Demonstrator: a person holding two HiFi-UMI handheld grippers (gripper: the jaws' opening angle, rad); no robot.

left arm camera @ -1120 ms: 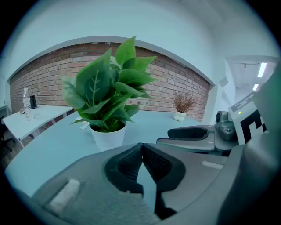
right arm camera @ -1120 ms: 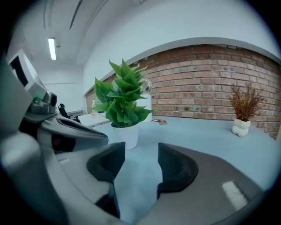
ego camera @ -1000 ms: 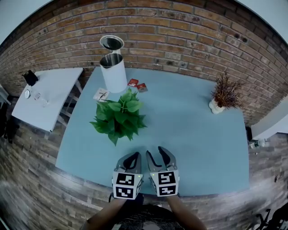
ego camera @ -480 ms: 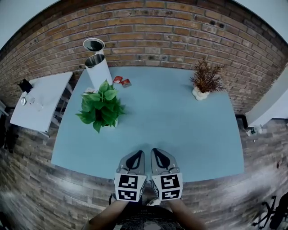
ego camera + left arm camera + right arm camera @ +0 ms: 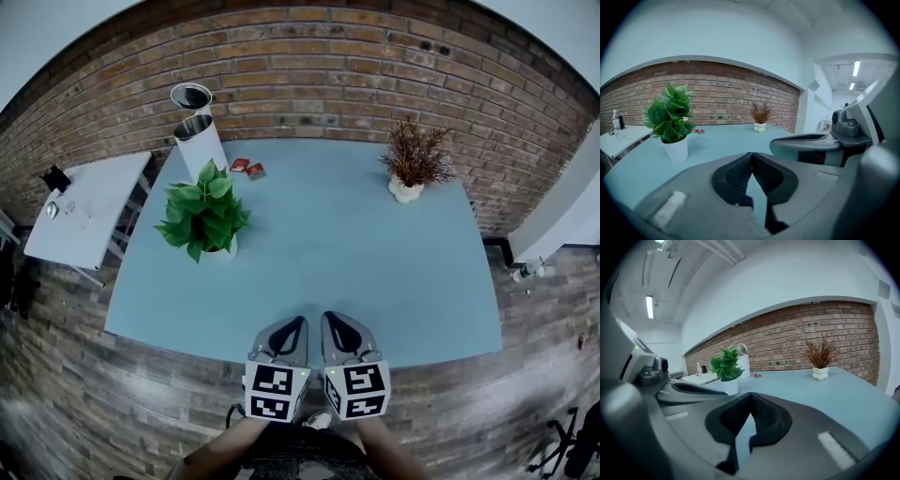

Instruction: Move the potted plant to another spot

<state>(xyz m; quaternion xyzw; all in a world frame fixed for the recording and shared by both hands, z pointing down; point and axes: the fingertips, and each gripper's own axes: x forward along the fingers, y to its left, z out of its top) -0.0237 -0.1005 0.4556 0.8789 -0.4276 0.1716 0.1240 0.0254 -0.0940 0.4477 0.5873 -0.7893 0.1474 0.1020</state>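
Jaws of left gripper (image 5: 296,323) and right gripper (image 5: 330,321) are together, empty, seemingly over table (image 5: 328,244) edge, far from potted plant (image 5: 202,211).

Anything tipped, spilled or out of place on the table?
Nothing stands out. The green potted plant stands upright near the left edge of the table, with no soil spilled around it. The dried plant stands upright at the far right, and the red packets lie flat near the white bin.

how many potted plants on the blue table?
2. The green leafy plant in a white pot, left side near the white bin; the dried brown plant in a small white pot, far right by the brick wall. Nothing appears to hide another.
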